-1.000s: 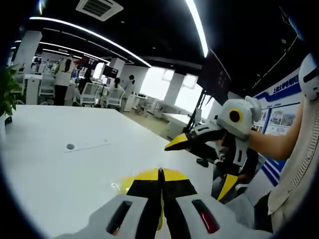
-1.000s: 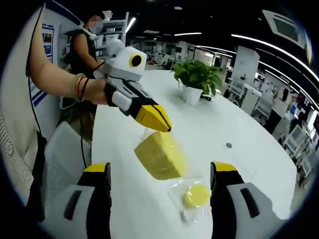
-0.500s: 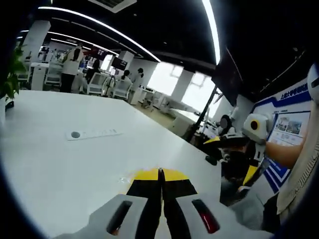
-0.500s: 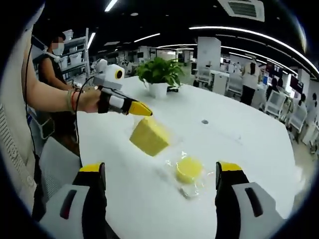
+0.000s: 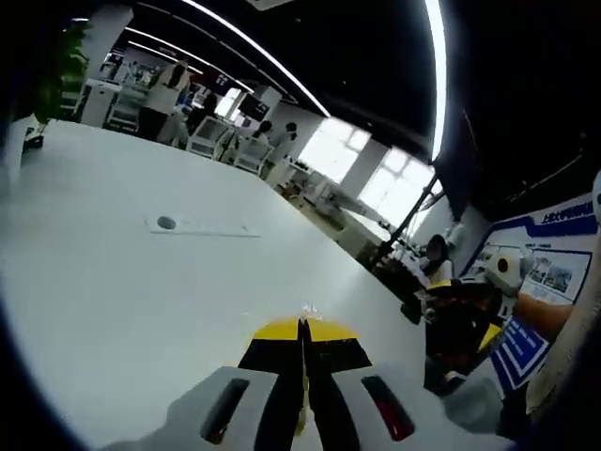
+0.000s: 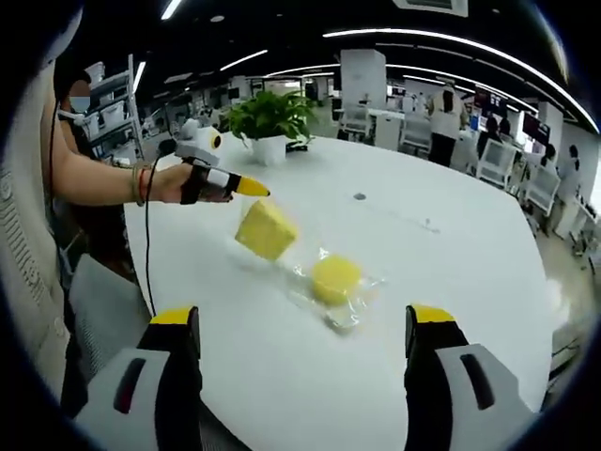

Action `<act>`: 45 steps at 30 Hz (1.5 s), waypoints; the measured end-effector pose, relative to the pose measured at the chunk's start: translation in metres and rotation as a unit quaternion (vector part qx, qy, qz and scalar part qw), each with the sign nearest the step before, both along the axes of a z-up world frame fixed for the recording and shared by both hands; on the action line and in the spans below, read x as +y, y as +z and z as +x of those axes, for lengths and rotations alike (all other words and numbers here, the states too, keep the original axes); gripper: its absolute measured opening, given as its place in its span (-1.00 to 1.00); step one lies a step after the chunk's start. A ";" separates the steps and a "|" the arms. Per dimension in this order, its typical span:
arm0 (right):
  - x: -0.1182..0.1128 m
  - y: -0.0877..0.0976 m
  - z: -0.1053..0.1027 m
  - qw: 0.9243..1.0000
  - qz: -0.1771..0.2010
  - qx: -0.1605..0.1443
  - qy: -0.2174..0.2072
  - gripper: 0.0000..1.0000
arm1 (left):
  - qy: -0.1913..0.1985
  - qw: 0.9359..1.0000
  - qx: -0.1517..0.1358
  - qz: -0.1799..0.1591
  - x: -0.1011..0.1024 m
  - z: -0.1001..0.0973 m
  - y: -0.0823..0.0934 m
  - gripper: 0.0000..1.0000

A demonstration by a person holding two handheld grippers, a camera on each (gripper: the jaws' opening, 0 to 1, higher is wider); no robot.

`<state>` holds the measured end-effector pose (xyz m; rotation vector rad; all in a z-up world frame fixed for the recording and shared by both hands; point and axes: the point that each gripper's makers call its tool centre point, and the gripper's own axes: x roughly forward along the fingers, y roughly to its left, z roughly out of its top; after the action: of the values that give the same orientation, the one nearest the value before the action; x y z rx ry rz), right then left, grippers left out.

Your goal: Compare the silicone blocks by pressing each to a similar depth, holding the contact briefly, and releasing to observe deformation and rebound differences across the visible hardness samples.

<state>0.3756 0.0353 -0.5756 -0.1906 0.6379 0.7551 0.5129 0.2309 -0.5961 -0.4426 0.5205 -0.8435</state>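
A yellow square silicone block (image 6: 266, 228) stands tilted on the white table (image 6: 451, 244), with a round yellow block (image 6: 335, 278) in a clear bag just to its right. My left gripper (image 6: 258, 191) is shut, and its yellow tip hangs at the square block's upper corner; I cannot tell whether it touches. In the left gripper view the same shut jaws (image 5: 302, 324) point across the bare table (image 5: 113, 282). My right gripper (image 6: 302, 318) is wide open, well back from both blocks, with nothing between its fingers. It also appears far off at the table's edge (image 5: 465, 310).
A potted plant (image 6: 272, 117) stands on the table behind the blocks. A small round insert (image 5: 166, 223) sits in the tabletop. A grey chair (image 6: 103, 301) and a standing person (image 6: 80, 103) are at the table's left edge. Desks and people fill the office beyond.
The right gripper has drawn back from the blocks, which now look smaller and farther off. The left gripper stays shut by the square block.
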 end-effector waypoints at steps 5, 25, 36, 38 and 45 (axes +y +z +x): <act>0.005 -0.010 -0.007 1.000 -0.010 0.020 0.016 0.61 | 0.020 0.999 -0.007 0.030 0.023 0.031 -0.018 -1.00; 0.003 -0.022 -0.008 0.999 -0.017 0.043 0.010 0.58 | 0.000 0.992 0.043 0.120 0.044 0.055 -0.108 -1.00; 0.002 -0.029 -0.012 0.999 -0.019 0.049 0.011 0.57 | -0.001 0.992 0.045 0.117 0.048 0.049 -0.117 -1.00; 0.002 -0.031 -0.013 0.998 -0.020 0.051 0.011 0.58 | -0.002 0.992 0.040 0.117 0.048 0.047 -0.116 -1.00; 0.005 -0.031 -0.016 0.999 -0.013 0.050 0.016 0.57 | 0.012 0.993 0.023 0.113 0.056 0.043 -0.105 -0.62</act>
<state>0.3592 0.0406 -0.6065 -0.1879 0.7414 0.7915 0.5559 0.2866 -0.7010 -0.2597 0.6440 -0.7428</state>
